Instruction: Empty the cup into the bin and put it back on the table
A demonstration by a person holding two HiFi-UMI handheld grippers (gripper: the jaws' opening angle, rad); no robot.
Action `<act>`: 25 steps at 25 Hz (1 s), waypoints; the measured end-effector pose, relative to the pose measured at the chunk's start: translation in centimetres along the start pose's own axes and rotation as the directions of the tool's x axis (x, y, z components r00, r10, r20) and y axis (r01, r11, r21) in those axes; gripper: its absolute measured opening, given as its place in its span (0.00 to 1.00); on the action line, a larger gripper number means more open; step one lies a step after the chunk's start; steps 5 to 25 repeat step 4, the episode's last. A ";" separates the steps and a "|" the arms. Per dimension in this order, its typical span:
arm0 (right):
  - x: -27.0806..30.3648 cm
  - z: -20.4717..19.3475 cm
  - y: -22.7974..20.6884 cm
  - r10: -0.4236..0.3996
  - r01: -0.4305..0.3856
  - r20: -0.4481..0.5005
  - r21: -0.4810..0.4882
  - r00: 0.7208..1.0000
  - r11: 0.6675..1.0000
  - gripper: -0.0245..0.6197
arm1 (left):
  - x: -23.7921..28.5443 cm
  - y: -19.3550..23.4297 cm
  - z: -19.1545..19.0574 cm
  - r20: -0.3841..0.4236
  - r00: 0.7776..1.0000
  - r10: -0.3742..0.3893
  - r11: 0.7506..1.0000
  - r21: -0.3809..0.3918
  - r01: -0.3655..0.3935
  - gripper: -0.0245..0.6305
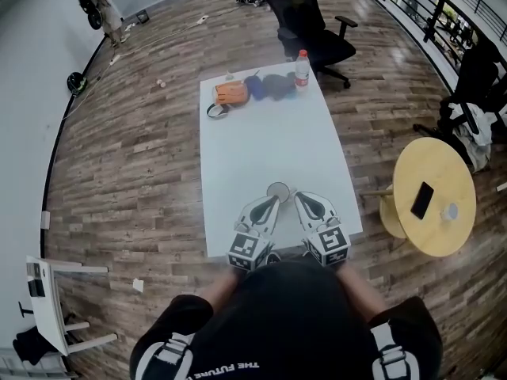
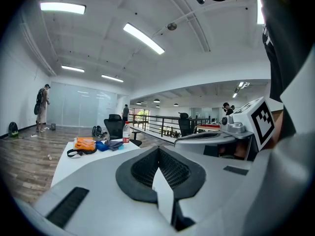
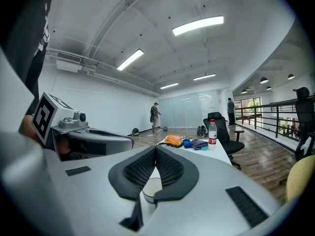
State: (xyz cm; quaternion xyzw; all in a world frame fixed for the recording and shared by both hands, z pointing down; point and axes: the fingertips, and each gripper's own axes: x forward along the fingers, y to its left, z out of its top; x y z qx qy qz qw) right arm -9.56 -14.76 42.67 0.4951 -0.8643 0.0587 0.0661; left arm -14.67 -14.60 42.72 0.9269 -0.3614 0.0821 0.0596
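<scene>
Cup (image 1: 278,190) upright on white table (image 1: 269,133), mouth facing up, long axis vertical, near the table's front edge, just beside the tips of both grippers, left gripper (image 1: 272,202) jaws pressed together on nothing, right gripper (image 1: 300,199) jaws likewise closed, cup visible just beyond them.

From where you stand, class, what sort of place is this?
Probably an open-plan office: a swivel chair at a white table, strip lights overhead, and a railing along one side.

bottle (image 1: 302,68), orange pouch (image 1: 230,93), office chair (image 1: 309,22)
</scene>
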 end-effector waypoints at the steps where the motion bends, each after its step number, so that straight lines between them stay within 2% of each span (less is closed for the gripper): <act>1: 0.0 0.0 0.0 0.002 -0.002 0.004 0.000 1.000 1.000 0.06 | 0.1 0.1 0.0 0.001 1.000 0.002 1.000 -0.003 -0.002 0.07; 25: 0.2 0.0 0.2 0.013 -0.013 0.022 0.004 1.000 1.000 0.06 | 0.2 0.2 0.2 0.000 1.000 0.007 1.000 -0.010 -0.007 0.07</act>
